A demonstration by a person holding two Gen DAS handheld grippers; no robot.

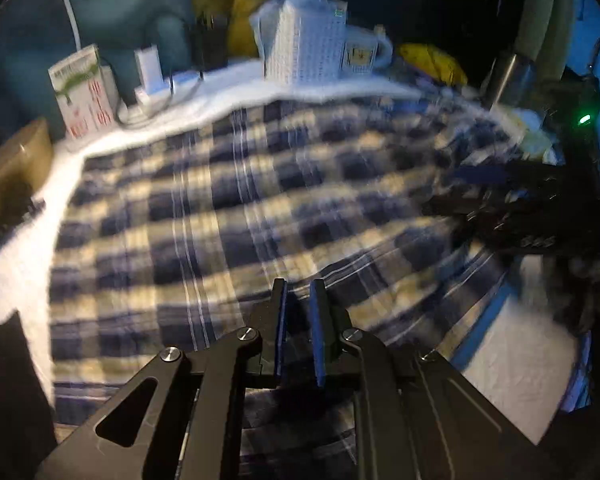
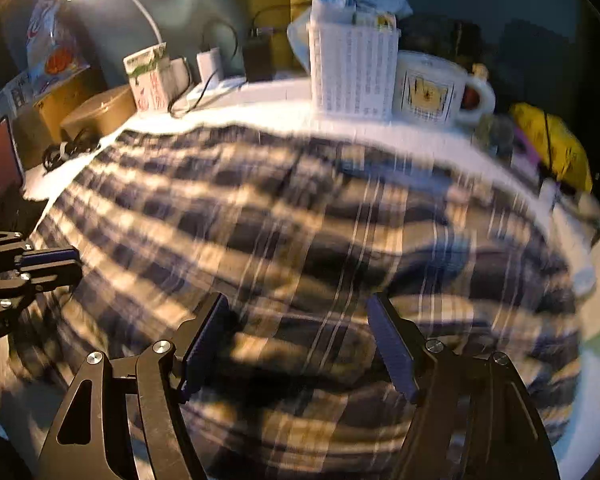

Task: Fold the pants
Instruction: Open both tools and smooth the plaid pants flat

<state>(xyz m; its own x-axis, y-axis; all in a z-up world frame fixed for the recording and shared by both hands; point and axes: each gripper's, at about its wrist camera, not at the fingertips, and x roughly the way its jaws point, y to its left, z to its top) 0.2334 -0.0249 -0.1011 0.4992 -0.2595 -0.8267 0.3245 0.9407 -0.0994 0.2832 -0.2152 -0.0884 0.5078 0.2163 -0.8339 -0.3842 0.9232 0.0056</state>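
One plaid pants (image 2: 300, 240) spread on white worktop (image 2: 268, 104); two tongs: left tongs (image 1: 299, 312) nearly clenched, gripping nothing visible; right tongs (image 2: 300, 320) released wide.

The left gripper (image 1: 299, 292) has its fingers drawn close, with a narrow gap between the pads. The right gripper (image 2: 298, 320) has its fingers spread wide apart. Both point forward and down.

Motion blur smears the plaid pants (image 2: 300, 240) in both views. Behind the pants, the mug's (image 2: 428, 88) print is unreadable. The left hand-held gripper (image 1: 299, 292) hides whatever sits between its nearly closed pads.
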